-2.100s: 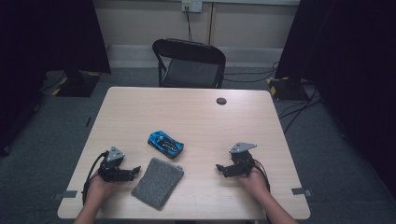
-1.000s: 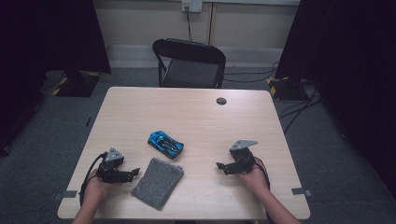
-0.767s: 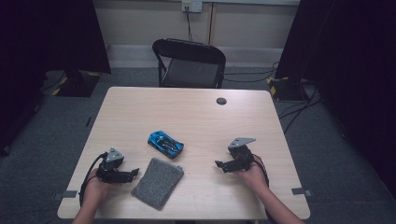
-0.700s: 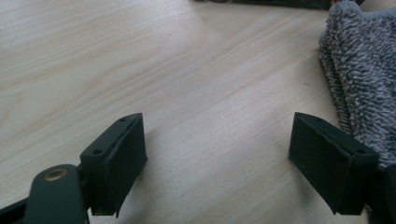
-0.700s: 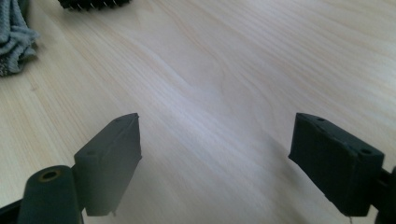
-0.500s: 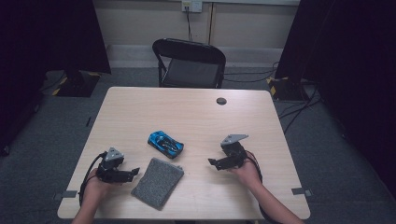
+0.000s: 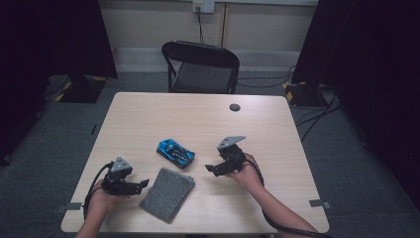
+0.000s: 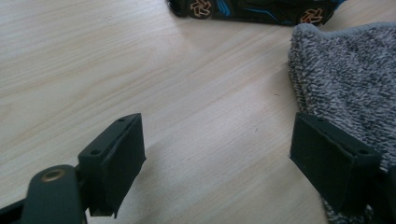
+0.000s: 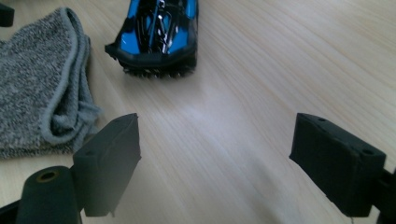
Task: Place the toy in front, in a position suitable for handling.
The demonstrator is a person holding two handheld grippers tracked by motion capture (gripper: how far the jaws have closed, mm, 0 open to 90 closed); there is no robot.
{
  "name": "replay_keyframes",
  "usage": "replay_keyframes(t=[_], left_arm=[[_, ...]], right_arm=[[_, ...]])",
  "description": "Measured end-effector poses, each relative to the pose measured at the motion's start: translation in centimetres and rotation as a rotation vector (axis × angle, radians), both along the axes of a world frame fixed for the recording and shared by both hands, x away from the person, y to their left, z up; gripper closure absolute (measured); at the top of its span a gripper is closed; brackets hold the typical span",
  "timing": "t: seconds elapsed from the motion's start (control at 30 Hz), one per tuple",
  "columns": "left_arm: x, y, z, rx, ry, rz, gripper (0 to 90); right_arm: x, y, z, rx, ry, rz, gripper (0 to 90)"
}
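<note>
The right gripper is reaching toward the toy car, its jaws spread wide with nothing between them; in the right gripper view the car sits straight ahead, tail toward the jaws, apart from them. This looks like the approach before a grasp. The next move probably calls for carrying the open jaws on until they straddle the car's body, then closing across its width; since the car can roll, the approach should be low and square so a pad does not nudge it away. The left gripper rests near the table's front left corner, jaws also released and empty, one pad just beside the edge of the grey cloth. The cloth lies folded near the front edge, just in front of the car, which sits about mid-table, slightly left. The table is pale wood grain, bare but for a small dark disc near the back edge. Behind it stands a black folding chair, with dark curtains at both sides, grey carpet and loose cables on the floor.
</note>
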State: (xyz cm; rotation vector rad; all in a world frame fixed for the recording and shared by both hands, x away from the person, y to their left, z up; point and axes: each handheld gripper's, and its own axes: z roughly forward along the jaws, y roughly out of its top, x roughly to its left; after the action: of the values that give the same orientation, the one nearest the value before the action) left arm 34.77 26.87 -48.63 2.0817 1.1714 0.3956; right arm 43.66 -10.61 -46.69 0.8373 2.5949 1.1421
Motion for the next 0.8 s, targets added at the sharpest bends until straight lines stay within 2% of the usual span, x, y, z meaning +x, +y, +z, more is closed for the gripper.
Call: replay_keyframes(t=[0.27, 0.43, 0.8], left_arm=[[-0.1, -0.3, 0.0, 0.003, 0.017, -0.023, 15.4], [-0.1, -0.4, 0.0, 0.000, 0.017, -0.018, 15.5], [-0.1, -0.1, 0.0, 0.000, 0.016, -0.004, 15.5]], right_arm=[[0.8, 1.2, 0.2, 0.015, 0.025, 0.005, 15.0], [1.2, 1.8, 0.3, 0.025, 0.030, 0.006, 15.0], [1.9, 4.6, 0.8, 0.028, 0.031, 0.042, 14.8]])
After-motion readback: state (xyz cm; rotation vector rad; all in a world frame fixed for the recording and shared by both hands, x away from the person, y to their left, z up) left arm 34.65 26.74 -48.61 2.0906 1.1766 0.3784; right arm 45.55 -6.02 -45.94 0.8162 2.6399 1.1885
